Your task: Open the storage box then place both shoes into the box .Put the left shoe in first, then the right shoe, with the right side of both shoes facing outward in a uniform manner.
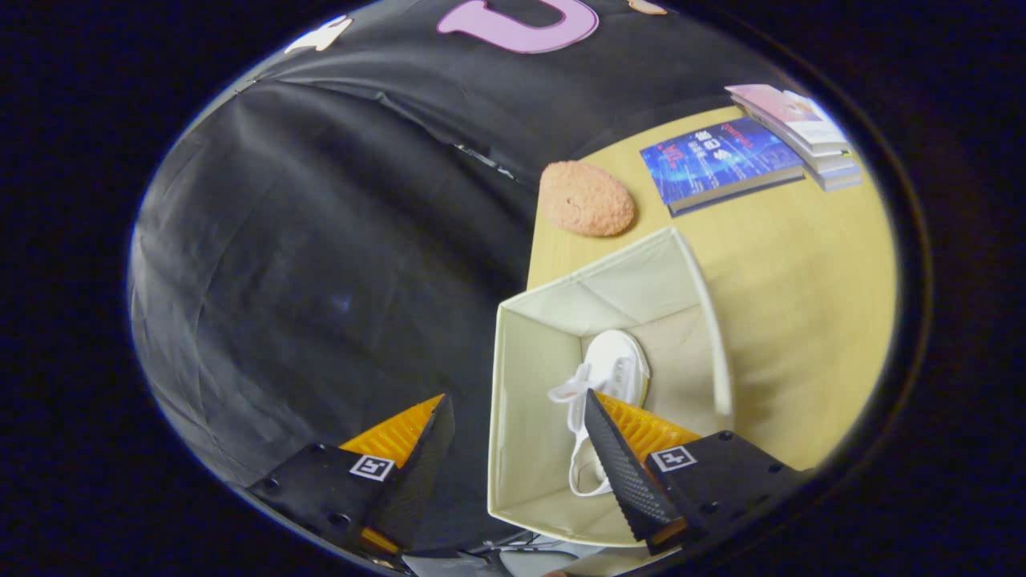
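Gripper (513, 449): fingers apart, holding nothing, above open storage box (529, 385) at worktop (801, 320) left edge. White shoe (613, 369) lies inside, laces loose. Risk: right finger (621, 473) snags lace or box wall, dragging box off edge.

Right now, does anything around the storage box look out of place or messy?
Mostly tidy. The storage box stands open at the table's edge with one white shoe inside, its laces trailing loose. The gripper hangs open above the box's near wall. The fuzzy orange thing and books lie undisturbed.
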Demonstrator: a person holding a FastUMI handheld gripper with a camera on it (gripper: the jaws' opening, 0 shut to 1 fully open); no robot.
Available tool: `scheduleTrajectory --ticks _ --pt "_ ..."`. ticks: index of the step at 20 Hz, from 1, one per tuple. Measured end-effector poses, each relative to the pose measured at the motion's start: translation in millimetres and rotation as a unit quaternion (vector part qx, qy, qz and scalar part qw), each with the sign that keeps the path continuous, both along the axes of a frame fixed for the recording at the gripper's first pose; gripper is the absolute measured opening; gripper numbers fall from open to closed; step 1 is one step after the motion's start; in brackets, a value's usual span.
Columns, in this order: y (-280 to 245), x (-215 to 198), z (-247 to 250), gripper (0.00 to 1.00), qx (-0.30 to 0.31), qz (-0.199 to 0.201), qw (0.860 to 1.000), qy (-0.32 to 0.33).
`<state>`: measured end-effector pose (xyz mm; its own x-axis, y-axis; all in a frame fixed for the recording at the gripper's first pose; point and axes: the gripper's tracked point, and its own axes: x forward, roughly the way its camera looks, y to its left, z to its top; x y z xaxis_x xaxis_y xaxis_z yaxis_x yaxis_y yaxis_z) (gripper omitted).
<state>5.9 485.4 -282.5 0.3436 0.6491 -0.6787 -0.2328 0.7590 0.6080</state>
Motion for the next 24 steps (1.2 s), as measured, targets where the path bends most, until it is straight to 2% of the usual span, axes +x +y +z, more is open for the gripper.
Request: scheduleTrajectory --ticks 3,6,10,13,19,22,24 --pt "-54 5 31 1.00 -0.003 0.000 0.999 -0.039" --pt "-122 6 55 1.00 -0.036 -0.010 0.996 -0.079" --pt "-207 5 57 1.00 -0.096 -0.040 0.988 -0.115" --pt "-267 -5 53 1.00 -0.135 -0.079 0.981 -0.118" --pt "-398 -39 10 1.00 -0.250 -0.149 0.953 -0.086" --pt "-458 -59 -29 1.00 -0.337 -0.138 0.930 -0.058" --pt "-479 -65 -56 1.00 -0.365 -0.119 0.923 -0.033"
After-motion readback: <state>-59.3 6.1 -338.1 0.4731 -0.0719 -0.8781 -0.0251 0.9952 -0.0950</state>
